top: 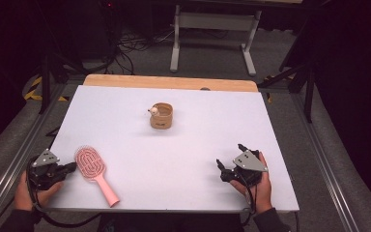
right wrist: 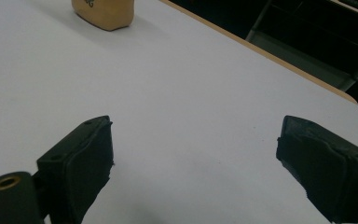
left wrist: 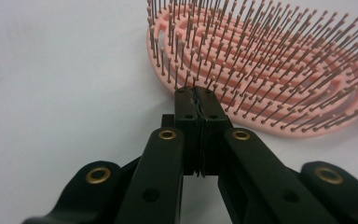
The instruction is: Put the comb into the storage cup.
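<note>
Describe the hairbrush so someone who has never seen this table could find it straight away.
On the white table, look at the near left corner, just beside the left gripper. The hairbrush lies there bristles up, handle toward the near edge. It is pink, unlike the tan cup mid-table.

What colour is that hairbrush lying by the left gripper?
The hairbrush is pink, bristles included; the left gripper view shows it best.
</note>
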Tool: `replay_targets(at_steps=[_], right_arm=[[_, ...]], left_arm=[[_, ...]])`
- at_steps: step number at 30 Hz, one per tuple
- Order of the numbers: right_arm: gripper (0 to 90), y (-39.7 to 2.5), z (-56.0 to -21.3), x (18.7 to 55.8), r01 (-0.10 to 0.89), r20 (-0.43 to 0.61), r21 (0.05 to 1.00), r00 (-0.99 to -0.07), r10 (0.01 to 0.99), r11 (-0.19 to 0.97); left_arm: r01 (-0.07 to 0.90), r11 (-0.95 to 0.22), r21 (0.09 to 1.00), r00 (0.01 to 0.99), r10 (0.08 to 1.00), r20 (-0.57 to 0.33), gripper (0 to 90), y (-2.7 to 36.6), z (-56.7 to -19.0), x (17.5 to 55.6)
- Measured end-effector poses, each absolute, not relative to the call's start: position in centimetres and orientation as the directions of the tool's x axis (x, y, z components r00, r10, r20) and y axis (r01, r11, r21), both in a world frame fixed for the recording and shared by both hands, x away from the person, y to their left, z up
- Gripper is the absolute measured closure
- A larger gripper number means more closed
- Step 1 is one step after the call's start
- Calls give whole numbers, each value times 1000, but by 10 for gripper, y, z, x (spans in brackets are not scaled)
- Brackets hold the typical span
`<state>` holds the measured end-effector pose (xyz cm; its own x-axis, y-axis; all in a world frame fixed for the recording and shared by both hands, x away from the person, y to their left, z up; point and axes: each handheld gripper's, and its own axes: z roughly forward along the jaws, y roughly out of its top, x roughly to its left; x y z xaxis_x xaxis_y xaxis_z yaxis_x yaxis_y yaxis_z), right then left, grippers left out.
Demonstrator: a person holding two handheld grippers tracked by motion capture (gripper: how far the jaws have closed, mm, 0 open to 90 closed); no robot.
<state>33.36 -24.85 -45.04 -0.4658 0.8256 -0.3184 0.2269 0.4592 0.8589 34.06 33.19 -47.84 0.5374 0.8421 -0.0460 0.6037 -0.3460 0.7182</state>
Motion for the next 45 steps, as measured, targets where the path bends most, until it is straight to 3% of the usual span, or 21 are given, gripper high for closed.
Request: replay_targets(at_steps=[9, 13, 20, 26, 30, 35, 38, 42, 43, 45], right_arm=[[109, -247, -452, 335, 228, -324, 852, -478, 817, 471], [109, -247, -454, 335, 229, -328, 847, -485, 811, 480], [108, -251, -453, 335, 234, -329, 848, -470, 819, 475], [109, -253, -450, 334, 227, -333, 857, -440, 834, 462], [110, -255, -447, 331, 209, -320, 874, -432, 843, 438], [111, -253, -447, 331, 204, -322, 875, -432, 842, 439], [111, -251, -446, 330, 201, -329, 871, -438, 837, 448], [108, -252, -447, 331, 201, -341, 864, -442, 830, 462], [108, -252, -446, 332, 202, -356, 857, -433, 828, 474], [108, -256, -445, 333, 204, -344, 865, -423, 838, 458]], left_arm=[[551, -469, 690, 619, 784, 39, 866, 275, -472, 390], [545, -483, 686, 656, 755, 10, 865, 259, -471, 406], [513, -533, 673, 698, 716, 35, 861, 239, -468, 424], [478, -514, 712, 691, 721, 57, 812, 240, -457, 421], [407, -467, 785, 688, 722, 72, 762, 245, -444, 393], [374, -464, 803, 694, 714, 89, 698, 248, -433, 370], [368, -451, 813, 691, 718, 85, 627, 247, -426, 356], [384, -443, 810, 653, 751, 100, 402, 242, -421, 338], [399, -429, 810, 641, 762, 89, 402, 239, -421, 330], [416, -417, 808, 605, 791, 96, 240, 235, -422, 321]])
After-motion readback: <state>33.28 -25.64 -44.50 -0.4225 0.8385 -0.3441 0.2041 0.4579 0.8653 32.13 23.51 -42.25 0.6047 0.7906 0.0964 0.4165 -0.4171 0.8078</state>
